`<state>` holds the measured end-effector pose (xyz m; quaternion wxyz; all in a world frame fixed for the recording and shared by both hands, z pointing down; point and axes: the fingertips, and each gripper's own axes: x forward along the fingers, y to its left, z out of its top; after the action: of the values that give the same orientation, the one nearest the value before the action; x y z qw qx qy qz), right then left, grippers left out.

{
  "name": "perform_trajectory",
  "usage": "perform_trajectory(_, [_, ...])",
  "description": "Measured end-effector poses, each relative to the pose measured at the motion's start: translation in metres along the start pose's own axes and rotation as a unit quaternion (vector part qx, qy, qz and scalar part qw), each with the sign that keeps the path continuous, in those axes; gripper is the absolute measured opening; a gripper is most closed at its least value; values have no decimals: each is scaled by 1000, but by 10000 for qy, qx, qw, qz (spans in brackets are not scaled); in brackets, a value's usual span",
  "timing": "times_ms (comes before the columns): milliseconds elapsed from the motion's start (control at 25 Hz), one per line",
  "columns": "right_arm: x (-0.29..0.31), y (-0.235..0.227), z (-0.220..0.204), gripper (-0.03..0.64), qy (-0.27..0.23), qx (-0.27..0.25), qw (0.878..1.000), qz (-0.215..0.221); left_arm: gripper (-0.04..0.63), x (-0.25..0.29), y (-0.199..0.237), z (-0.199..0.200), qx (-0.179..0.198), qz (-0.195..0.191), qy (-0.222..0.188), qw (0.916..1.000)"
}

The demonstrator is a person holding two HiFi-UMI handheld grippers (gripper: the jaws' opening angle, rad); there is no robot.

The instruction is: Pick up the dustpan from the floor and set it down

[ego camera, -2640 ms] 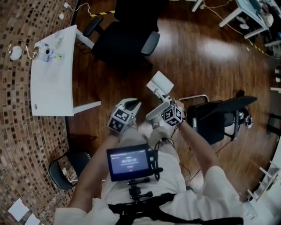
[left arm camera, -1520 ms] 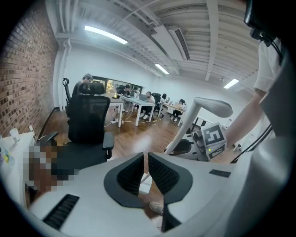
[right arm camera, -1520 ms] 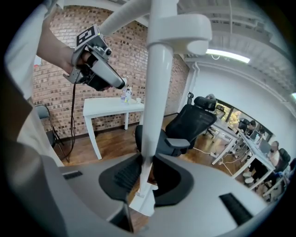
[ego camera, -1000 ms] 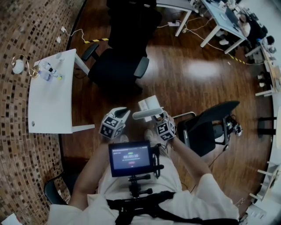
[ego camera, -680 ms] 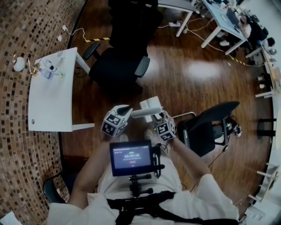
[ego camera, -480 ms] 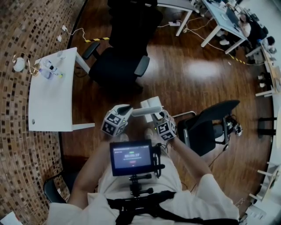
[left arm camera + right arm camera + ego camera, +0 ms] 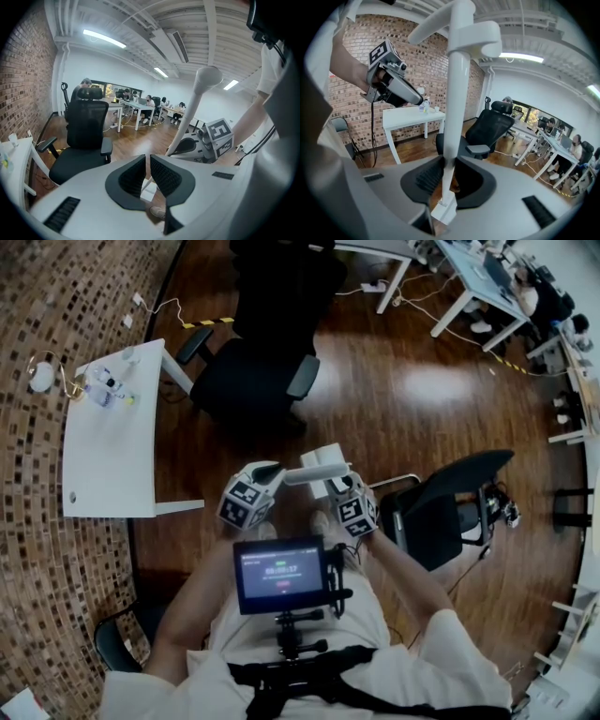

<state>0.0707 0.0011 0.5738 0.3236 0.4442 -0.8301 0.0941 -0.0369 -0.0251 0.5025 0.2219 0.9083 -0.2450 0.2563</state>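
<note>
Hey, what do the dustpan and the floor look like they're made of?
Dustpan: most likely plastic, smooth matte white, with rounded moulded shapes above where the right gripper clamps it. Floor: looks like wood planks or wood-look laminate, dark brown with a glossy finish, judging by the grain streaks and the bright patch of glare on it.
</note>
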Motion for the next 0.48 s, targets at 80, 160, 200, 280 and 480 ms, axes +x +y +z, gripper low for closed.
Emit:
perform_trajectory(80, [1,-1,-3,94,7,-10,10000,9,25,1,-1,-1,6,18,24,10000])
perform_trajectory(160, [2,-3,-6,94,25,-18,10000,32,25,2,-3,-1,2,35,48,10000])
perform_trajectory(200, [3,-4,-8,94,38,-23,10000,49,25,2,-3,0,-3,44,58,10000])
perform_trajectory(280, [4,-5,-11,94,67,-45,9999,89,25,2,-4,-1,-15,67,89,9999])
perform_trajectory(480, [13,-6,-24,94,149,-117,9996,187,25,4,-3,-10,-92,137,162,9997])
